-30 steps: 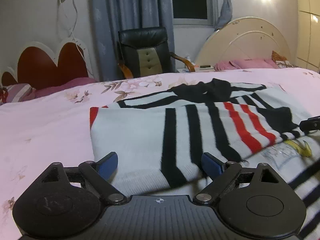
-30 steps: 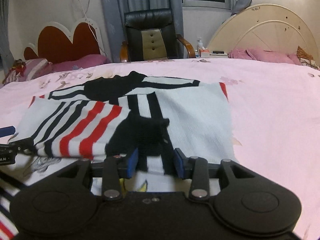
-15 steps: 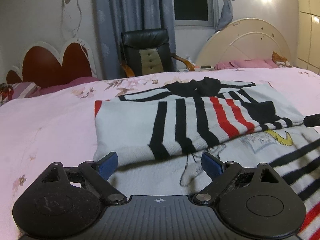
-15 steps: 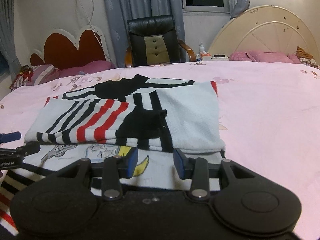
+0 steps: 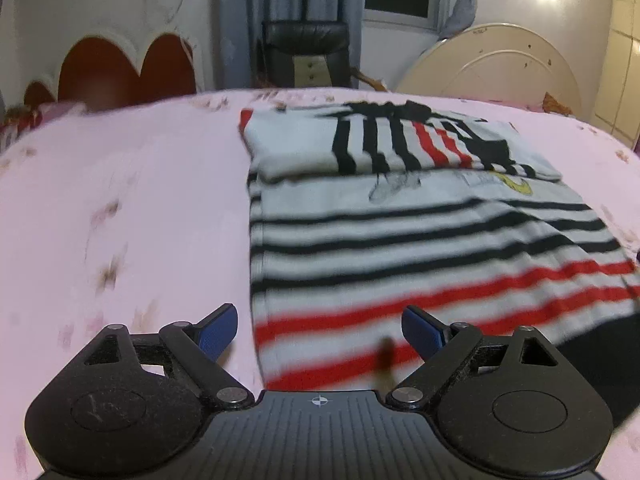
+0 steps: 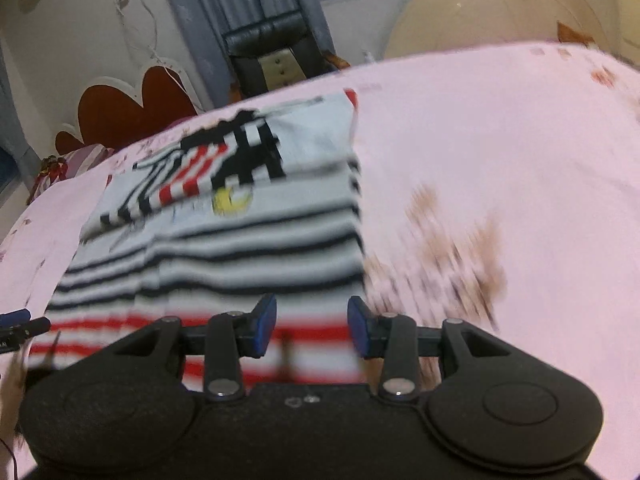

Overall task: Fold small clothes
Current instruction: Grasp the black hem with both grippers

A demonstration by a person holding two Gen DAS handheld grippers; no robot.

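Lying flat on the pink bedspread, the striped sweater is seen with its far part folded over toward the near hem. The left gripper is spread wide above the near left corner; the right gripper is parted, empty, over the near right edge.

Left tongs: matte black plastic body; ribbed centre plate with a small white crosshair mark; two round dished housings, one each side; angled black linkage arms with triangular cut-outs; silver pivot screws at the joints; blue textured pads on the fingertips.

Right tongs: same black build; smooth centre block with two small round fittings on top; round side housings; straight black links on a dark crossbar; silver screws at each pivot; blue pads on the inner finger faces.
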